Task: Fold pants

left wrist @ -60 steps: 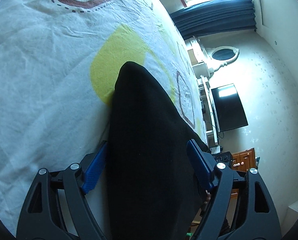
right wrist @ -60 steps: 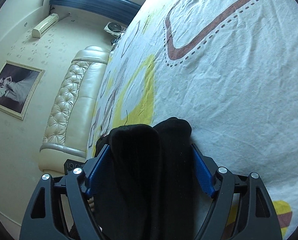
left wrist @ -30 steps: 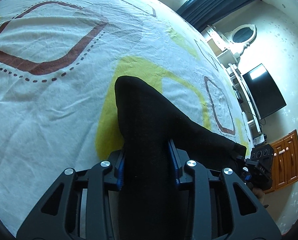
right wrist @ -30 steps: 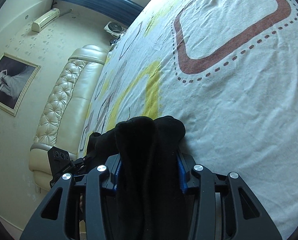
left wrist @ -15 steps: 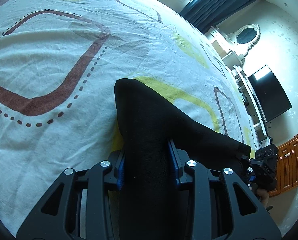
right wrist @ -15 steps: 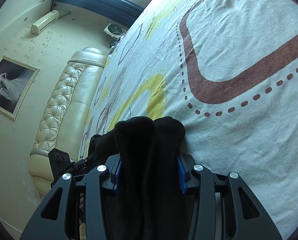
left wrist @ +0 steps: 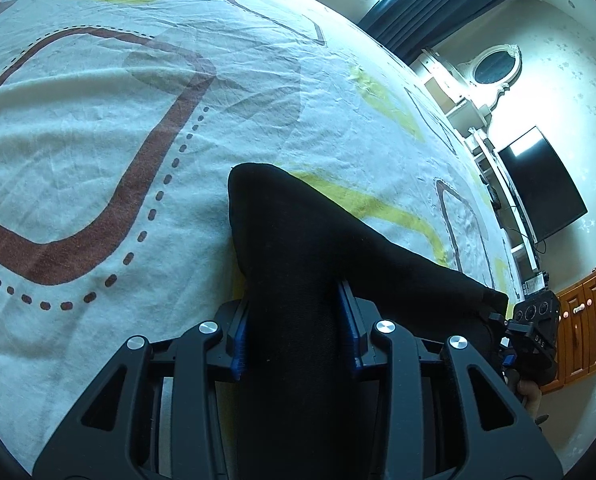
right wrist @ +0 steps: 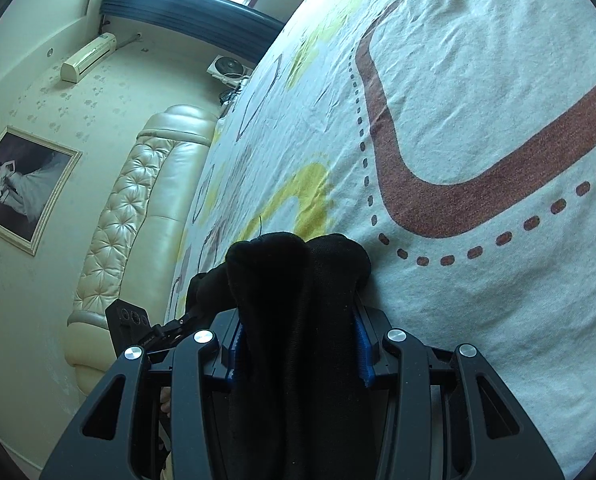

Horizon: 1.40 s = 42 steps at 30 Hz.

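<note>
My left gripper (left wrist: 295,330) is clamped on the black pants (left wrist: 298,248), and my right gripper (right wrist: 298,338) pinches another bunch of them; the cloth stretches between the two over the sheet (left wrist: 97,128). The fabric fills the middle of both views and hides the sheet right ahead. A TV (left wrist: 542,184) stands off past the bed on one side, a tufted headboard (right wrist: 137,200) and a framed picture (right wrist: 21,188) on the other.
</note>
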{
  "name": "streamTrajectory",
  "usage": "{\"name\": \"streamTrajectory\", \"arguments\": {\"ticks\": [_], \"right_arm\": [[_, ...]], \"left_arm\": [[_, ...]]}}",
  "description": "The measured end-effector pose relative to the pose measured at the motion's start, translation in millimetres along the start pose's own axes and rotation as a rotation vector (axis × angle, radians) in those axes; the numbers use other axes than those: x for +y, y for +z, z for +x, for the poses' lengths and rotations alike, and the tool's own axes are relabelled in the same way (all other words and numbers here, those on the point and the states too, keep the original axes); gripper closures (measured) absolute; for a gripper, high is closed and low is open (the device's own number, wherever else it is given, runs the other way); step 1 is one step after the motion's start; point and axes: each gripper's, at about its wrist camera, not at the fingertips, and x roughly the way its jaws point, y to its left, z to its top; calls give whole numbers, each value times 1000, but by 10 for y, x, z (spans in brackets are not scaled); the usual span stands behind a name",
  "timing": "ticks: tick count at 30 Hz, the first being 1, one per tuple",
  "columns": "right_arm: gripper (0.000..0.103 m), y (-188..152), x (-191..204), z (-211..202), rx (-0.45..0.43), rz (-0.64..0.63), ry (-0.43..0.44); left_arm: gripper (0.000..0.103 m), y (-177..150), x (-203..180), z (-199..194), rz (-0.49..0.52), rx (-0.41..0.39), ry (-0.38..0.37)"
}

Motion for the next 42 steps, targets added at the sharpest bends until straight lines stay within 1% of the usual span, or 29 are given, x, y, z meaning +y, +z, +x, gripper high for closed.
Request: {"name": "streamTrajectory", "arguments": {"ticks": [6, 9, 12, 13, 14, 16, 17, 18, 21, 23, 24, 26, 28, 30, 32, 34, 35, 36, 37, 38, 39, 41, 42], "right_arm": [[60, 4, -8, -4, -2, 1, 5], [60, -6, -26, -21, 7, 21, 17], [50, -42, -4, -85, 21, 66, 36], [46, -57, 0, -135, 22, 80, 40], [41, -82, 1, -203, 17, 93, 47], [35, -174, -17, -383, -3, 115, 67], [34, -239, -45, -477, -10, 130, 71], [34, -309, -80, -557, -8, 144, 70], [34, -568, -164, -738, 16, 163, 48], [34, -719, -150, -812, 33, 152, 47], [33, -796, -136, -830, 44, 149, 46], [29, -921, -92, -823, 67, 136, 56], [28, -996, -36, -818, 47, 105, 35], [26, -1012, -18, -782, 31, 106, 26], [22, -1003, 9, -729, 27, 107, 16], [22, -974, 44, -672, 38, 94, -8], [22, -976, 59, -653, 45, 81, -24], [22, -983, 84, -634, 47, 68, -41], [25, -990, 106, -622, 51, 55, -60], [38, -998, 136, -600, 61, 36, -95], [46, -1007, 141, -579, 77, 21, -126], [56, -1029, 117, -585, 80, 22, -103], [58, -1030, 110, -600, 75, 21, -99]], "left_arm": [[62, -17, 81, 23, -28, -1, -32], [52, -22, 109, -5, -35, 13, -92], [42, -95, 151, -137, -58, 21, -132], [36, -146, 172, -212, -70, 21, -144], [34, -209, 196, -295, -83, 18, -158], [32, -376, 242, -483, -107, 1, -178], [27, -473, 265, -566, -118, -1, -188], [25, -577, 295, -638, -134, -3, -200], [20, -911, 401, -763, -225, 20, -250], [19, -1098, 440, -805, -277, 33, -299], [19, -1166, 426, -838, -283, 34, -312], [14, -1249, 366, -872, -278, 43, -331], [12, -1310, 273, -849, -271, 55, -352], [11, -1342, 185, -802, -255, 57, -322], [9, -1358, 133, -750, -253, 48, -307], [9, -1374, 102, -732, -249, 33, -295], [12, -1385, 77, -732, -230, 30, -277], [19, -1408, 38, -727, -203, 30, -236], [35, -1438, 8, -704, -171, 42, -173], [38, -1456, -1, -694, -154, 44, -153], [39, -1464, 5, -701, -156, 34, -157], [46, -1446, 29, -703, -165, 36, -149], [47, -1442, 26, -717, -167, 33, -151]]}}
